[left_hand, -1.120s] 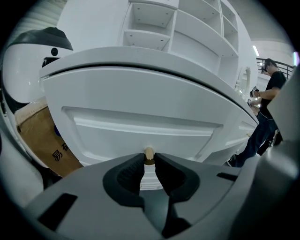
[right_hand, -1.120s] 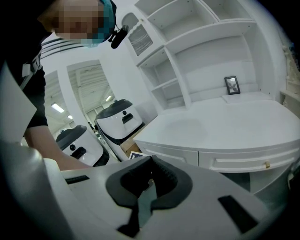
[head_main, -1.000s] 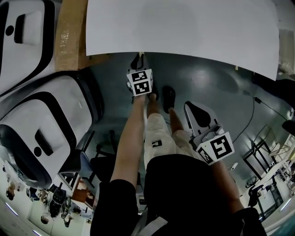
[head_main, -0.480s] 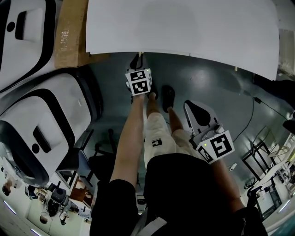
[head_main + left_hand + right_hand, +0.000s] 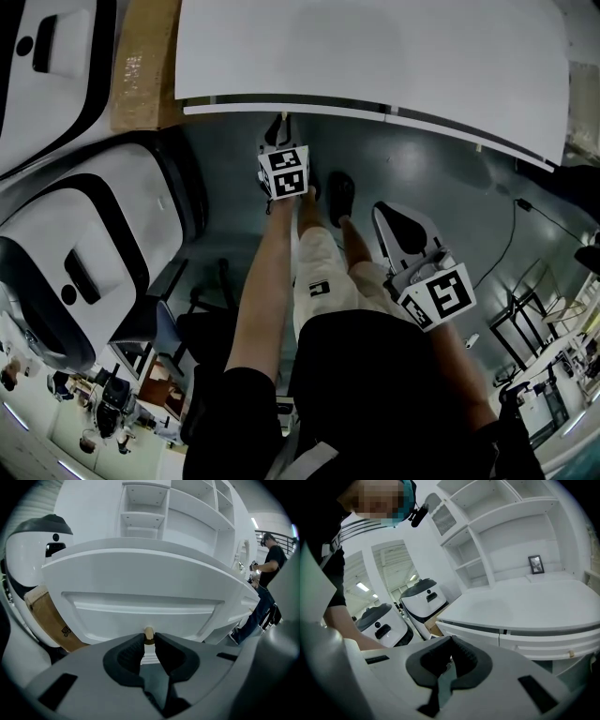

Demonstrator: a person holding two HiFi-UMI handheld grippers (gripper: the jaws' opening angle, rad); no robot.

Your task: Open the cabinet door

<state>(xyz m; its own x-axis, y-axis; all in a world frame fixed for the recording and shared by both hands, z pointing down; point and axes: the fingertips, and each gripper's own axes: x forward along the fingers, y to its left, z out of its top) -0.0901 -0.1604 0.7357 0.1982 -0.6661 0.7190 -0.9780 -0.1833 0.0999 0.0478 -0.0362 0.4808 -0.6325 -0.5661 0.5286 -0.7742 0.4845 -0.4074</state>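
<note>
The white cabinet door (image 5: 145,592) has a small tan knob (image 5: 148,633) at its lower middle. My left gripper (image 5: 148,638) is shut on that knob, one dark pad on each side. In the head view the left gripper (image 5: 282,131) reaches under the white cabinet top (image 5: 375,56), and the door's top edge (image 5: 281,109) shows as a thin strip standing out from it. My right gripper (image 5: 394,225) hangs back by the person's right leg, away from the cabinet. In its own view the right gripper (image 5: 451,639) is shut on nothing.
Two white-and-black robot shells (image 5: 84,244) stand to the left, with a cardboard box (image 5: 141,66) against the cabinet. Open white shelves (image 5: 154,508) rise behind the counter, holding a small picture frame (image 5: 536,564). A person (image 5: 269,573) stands at the far right.
The door's top edge has come out from under the cabinet top, swinging toward me. My left gripper has drawn back a little with the knob. The right gripper has stayed put.
</note>
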